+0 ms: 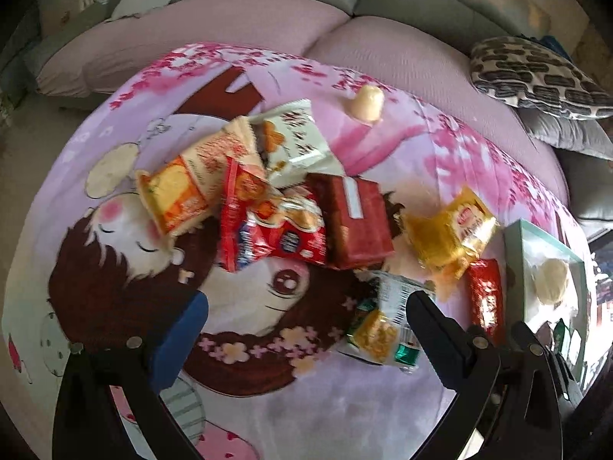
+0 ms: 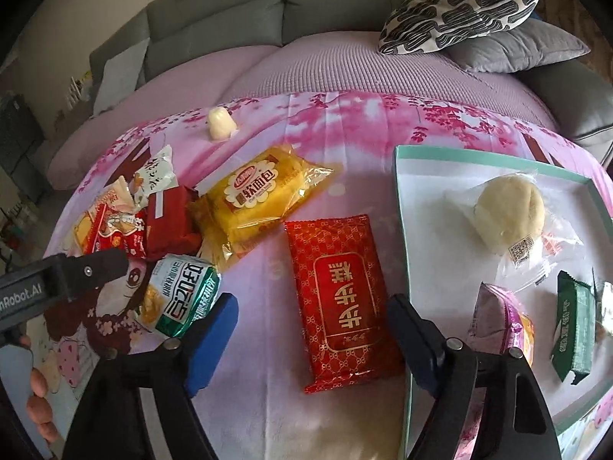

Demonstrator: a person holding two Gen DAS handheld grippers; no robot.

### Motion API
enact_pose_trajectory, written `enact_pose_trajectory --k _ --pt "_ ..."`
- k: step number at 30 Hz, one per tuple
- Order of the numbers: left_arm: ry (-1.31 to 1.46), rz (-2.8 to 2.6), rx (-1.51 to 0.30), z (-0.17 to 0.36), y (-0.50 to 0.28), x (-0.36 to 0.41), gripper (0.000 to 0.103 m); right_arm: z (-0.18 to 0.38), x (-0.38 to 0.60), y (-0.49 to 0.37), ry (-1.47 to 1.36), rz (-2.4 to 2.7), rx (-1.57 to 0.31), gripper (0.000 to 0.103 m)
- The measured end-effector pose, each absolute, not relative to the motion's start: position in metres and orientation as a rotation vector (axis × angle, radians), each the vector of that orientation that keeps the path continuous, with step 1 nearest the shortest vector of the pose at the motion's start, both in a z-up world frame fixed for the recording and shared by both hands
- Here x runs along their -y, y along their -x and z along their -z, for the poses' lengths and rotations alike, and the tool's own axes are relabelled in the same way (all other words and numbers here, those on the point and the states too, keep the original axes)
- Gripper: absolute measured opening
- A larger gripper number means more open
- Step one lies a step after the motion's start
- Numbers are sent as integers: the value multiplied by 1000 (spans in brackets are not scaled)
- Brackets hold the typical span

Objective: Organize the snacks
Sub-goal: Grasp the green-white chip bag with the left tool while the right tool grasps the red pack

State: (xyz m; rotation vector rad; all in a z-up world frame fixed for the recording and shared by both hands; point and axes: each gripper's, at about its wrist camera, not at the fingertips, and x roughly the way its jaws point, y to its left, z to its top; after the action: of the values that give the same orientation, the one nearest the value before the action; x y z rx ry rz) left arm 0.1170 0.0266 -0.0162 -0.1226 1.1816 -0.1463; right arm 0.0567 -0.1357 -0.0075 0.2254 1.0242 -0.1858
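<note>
Two grippers here, both spread wide and holding nothing. Right gripper hovers over the red packet, which lies flat on the pink cartoon cloth just beside the teal-rimmed tray. Tray has a round bun and a green bar in it. Left gripper sits near the green-and-white snack bag, with the snack pile farther back.
</note>
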Motion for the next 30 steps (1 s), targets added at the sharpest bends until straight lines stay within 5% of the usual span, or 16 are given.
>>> enact_pose_trajectory --k 17,30 --pt "131 265 -1355 60 -125 21 103 6 139 -52 -228 158 -1019 79" --pt "165 94 -1331 61 -130 -15 103 5 150 -52 -290 167 -957 78"
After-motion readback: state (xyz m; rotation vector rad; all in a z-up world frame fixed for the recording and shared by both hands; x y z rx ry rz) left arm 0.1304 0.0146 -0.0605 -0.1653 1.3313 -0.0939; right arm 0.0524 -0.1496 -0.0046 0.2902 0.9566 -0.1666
